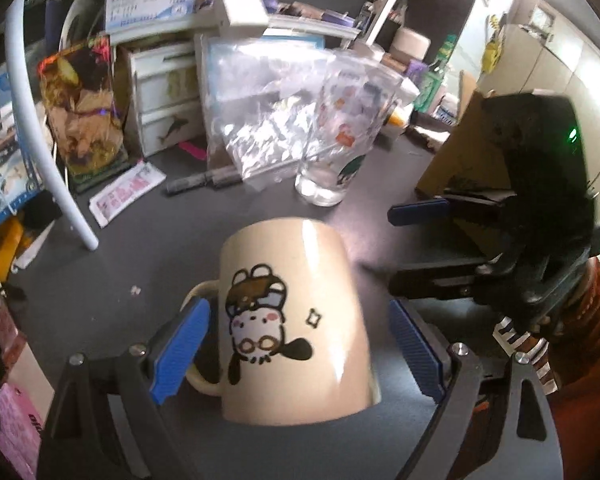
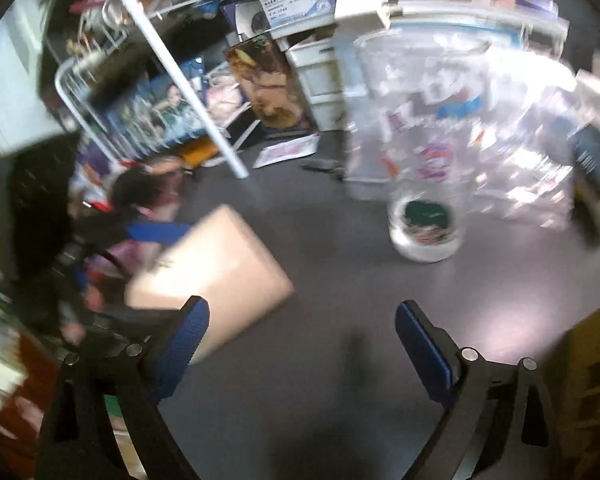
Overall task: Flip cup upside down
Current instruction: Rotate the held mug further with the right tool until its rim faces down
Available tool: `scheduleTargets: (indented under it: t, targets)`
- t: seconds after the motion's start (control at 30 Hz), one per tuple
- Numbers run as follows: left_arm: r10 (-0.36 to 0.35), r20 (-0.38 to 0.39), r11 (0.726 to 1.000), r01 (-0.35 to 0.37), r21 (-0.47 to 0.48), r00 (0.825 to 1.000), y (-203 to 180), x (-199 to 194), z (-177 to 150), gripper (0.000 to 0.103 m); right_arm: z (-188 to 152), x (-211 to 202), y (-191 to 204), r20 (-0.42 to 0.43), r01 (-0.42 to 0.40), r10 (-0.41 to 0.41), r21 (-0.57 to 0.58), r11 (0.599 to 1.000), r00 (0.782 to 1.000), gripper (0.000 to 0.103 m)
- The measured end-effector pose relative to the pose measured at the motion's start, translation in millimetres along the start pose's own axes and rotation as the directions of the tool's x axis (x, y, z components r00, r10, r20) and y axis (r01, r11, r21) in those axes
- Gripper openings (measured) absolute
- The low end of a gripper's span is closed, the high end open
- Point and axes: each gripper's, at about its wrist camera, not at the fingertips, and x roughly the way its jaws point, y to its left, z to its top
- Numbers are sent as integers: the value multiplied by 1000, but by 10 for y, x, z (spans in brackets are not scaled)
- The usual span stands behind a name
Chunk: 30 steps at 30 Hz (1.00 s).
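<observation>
A cream mug (image 1: 296, 320) with a cartoon print stands upside down on the dark table (image 1: 100, 288), handle to the left. My left gripper (image 1: 300, 352) is open, its blue pads on either side of the mug; the left pad lies at the handle and the right pad stands apart from the mug wall. The mug also shows, blurred, in the right wrist view (image 2: 216, 276). My right gripper (image 2: 302, 344) is open and empty above the table, to the right of the mug. It shows in the left wrist view (image 1: 412, 240) at the right.
A clear printed glass (image 1: 340, 136) stands upright behind the mug; it also shows in the right wrist view (image 2: 420, 168). A white pole (image 1: 48, 136), plastic bags (image 1: 260, 112), drawers (image 1: 160, 92) and a cardboard box (image 1: 468, 148) crowd the table's back and sides.
</observation>
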Motion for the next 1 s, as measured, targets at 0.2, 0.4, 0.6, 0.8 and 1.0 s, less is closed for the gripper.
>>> scheduleTargets:
  t: [0.2,0.4,0.6,0.8,1.0]
  targets:
    - [-15,-42,999,14,-31,999,84,95,-16,89,101,238,-118,-53,-188,206,229,955,977,94]
    - [-41,-85,996,33,-85,996,134,196,-20,89,173,555,-71,-73,-271,314,346,898,947,94]
    - [-54,-86,995,46,-87,995,102,225,-19,82,245,764,38,-91,-274,328,368,888,940,96]
    - [-48,-65,995,42,-91,997,122,227,-16,82,261,787,25,-86,-255,307,374,892,948,96]
    - [-29,-32,996,26,-86,999,91,224,-27,82,248,769,83,-55,-210,246,364,907,968,94]
